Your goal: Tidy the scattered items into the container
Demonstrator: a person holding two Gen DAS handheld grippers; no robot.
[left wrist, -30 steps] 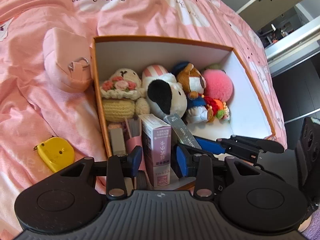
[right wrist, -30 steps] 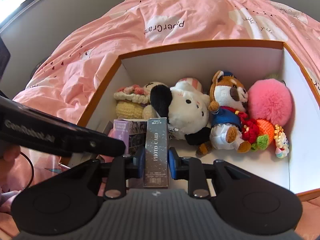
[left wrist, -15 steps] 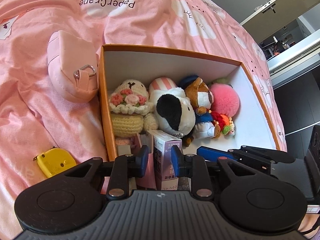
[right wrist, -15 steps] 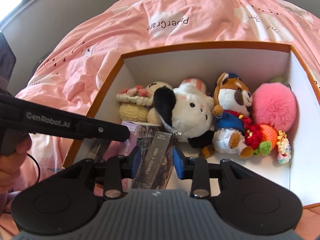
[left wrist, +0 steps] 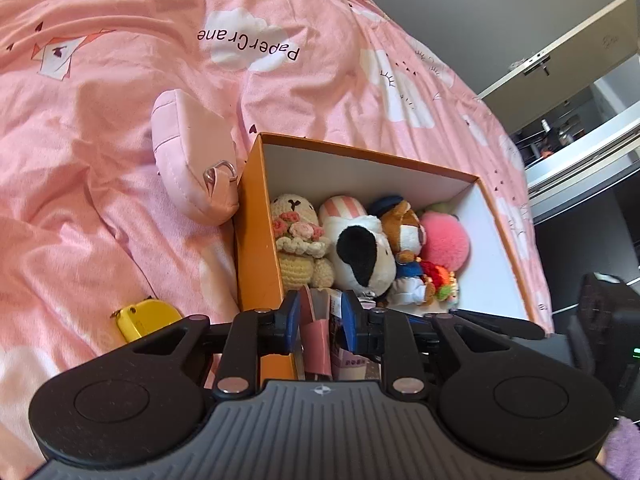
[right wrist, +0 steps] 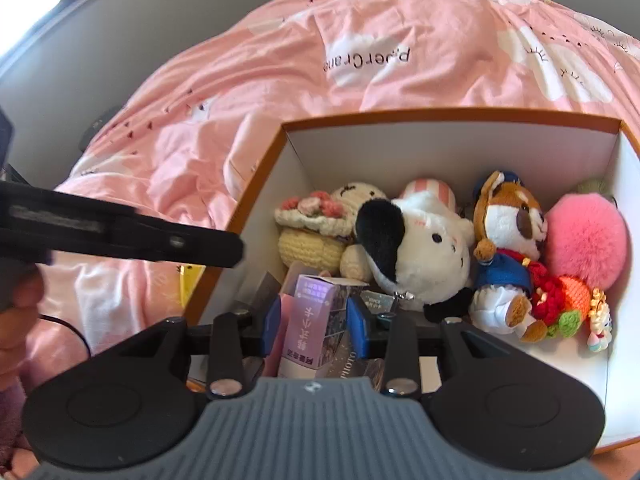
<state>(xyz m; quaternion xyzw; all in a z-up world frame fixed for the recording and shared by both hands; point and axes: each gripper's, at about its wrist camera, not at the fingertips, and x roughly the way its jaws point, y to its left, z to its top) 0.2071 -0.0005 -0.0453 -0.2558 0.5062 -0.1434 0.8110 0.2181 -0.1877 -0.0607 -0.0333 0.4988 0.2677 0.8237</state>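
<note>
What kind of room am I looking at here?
Most likely a bedroom: a pink quilt with cloud prints covers what looks like a bed, and an orange box of plush toys sits on it.

An orange box [left wrist: 256, 240] packed with plush toys [left wrist: 362, 250] sits on a pink bed cover [left wrist: 100, 128]. A pink pouch [left wrist: 192, 164] leans against its outer wall, a yellow tape measure [left wrist: 146, 316] lies nearby, and the left tool [left wrist: 318, 320] hangs over the box's near corner, its blue pads narrowly parted.
</note>
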